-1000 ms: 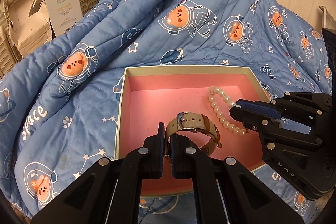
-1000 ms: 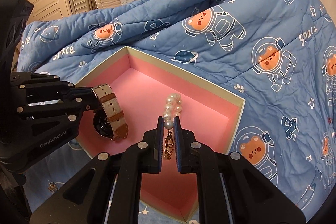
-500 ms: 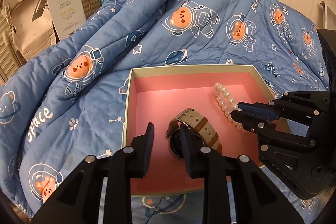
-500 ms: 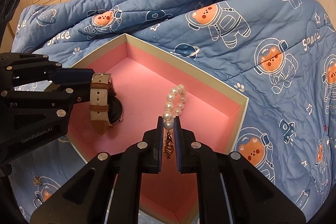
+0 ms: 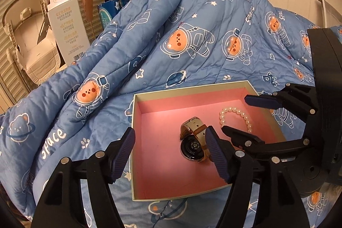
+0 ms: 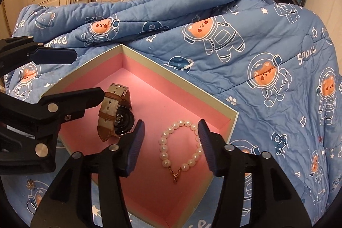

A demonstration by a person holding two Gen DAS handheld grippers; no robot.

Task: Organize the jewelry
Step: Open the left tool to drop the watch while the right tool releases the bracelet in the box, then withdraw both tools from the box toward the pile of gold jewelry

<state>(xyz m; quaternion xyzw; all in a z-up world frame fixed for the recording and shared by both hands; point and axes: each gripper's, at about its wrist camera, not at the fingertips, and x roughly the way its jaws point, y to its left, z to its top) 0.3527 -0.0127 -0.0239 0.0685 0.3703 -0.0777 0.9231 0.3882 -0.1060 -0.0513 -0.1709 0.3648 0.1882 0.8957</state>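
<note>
Both our jaws just opened, nothing gripped; in the pink box (image 6: 232,115), the floppy pearl bracelet (image 6: 181,143) grabs best by its clasp, right of the watch (image 6: 116,111).

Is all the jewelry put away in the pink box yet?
Nearly. The watch and pearl bracelet both lie in the pink box. The left tool and right tool have just been opening and hold nothing. Small trinkets on the blanket, too small to identify, may be left.

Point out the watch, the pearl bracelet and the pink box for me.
watch (image 5: 193,147): left wrist view, on its round case back.
pearl bracelet (image 6: 163,147): right wrist view, on a left-side pearl.
pink box (image 6: 183,80): right wrist view, on its far rim.
</note>
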